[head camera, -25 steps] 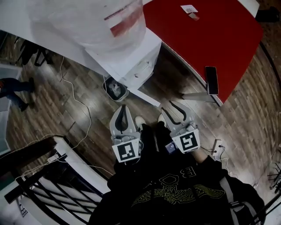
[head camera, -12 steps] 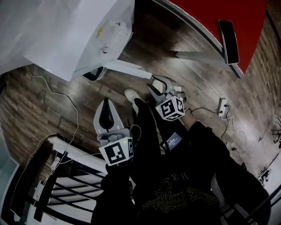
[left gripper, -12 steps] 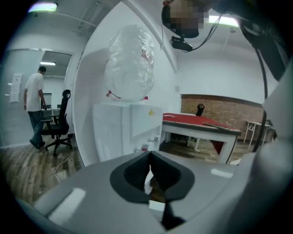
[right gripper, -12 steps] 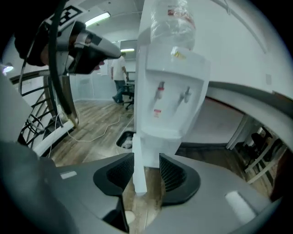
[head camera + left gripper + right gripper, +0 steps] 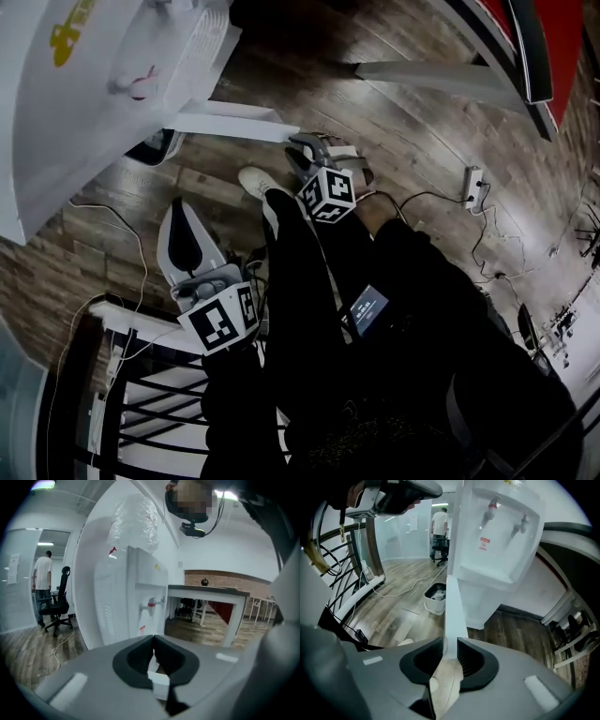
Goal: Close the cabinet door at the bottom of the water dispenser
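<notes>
Two claws, both low over the wood floor (image 5: 389,620).

Right claw (image 5: 450,643): clenched on the free edge of the cabinet door (image 5: 453,573), a pad against each face, having just been closing. Straight ahead of this claw, running up and away edge-on: the white door panel, swung open from the base of the water dispenser (image 5: 501,531). Ahead and right of the claw: dispenser front, with red tap (image 5: 491,506) and second tap (image 5: 520,524) higher up. Ahead and left, past the door: small waste bin (image 5: 436,597) on the floor, then white cable (image 5: 401,591) trailing further left. Far ahead, well beyond the bin: standing person (image 5: 439,527).

Left claw (image 5: 153,639): clenched shut, tips meeting, nothing between, well apart from the door. Ahead of it: side of the dispenser, with plastic-wrapped bottle (image 5: 133,524) on top. Ahead and right, further back: white-legged counter (image 5: 211,592). Far off to its left: black office chair (image 5: 58,606), beside another view of the standing person.
</notes>
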The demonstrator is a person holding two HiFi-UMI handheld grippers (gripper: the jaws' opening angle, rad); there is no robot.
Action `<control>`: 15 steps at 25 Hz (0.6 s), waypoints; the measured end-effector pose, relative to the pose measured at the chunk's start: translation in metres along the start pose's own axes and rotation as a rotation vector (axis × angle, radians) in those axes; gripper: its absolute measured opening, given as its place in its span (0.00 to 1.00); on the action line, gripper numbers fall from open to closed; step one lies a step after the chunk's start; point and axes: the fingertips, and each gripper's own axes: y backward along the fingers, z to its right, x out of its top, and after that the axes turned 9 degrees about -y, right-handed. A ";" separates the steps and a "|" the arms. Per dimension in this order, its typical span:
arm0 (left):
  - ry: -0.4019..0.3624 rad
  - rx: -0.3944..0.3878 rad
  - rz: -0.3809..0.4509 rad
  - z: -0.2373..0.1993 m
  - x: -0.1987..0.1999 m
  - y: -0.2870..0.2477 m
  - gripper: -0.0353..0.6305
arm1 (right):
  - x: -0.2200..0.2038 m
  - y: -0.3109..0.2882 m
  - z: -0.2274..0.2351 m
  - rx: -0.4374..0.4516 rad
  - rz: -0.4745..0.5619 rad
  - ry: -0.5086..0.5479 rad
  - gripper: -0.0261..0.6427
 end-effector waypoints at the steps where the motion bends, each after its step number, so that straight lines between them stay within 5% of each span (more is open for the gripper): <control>1: 0.001 -0.003 -0.004 0.000 -0.003 0.000 0.06 | -0.004 -0.005 0.001 -0.006 -0.012 0.002 0.18; 8: 0.015 -0.015 -0.043 0.005 -0.013 0.004 0.06 | -0.008 -0.015 0.024 -0.063 -0.044 0.068 0.16; 15: 0.018 -0.017 -0.076 0.011 -0.017 -0.004 0.06 | 0.024 -0.045 0.128 -0.211 -0.040 0.067 0.19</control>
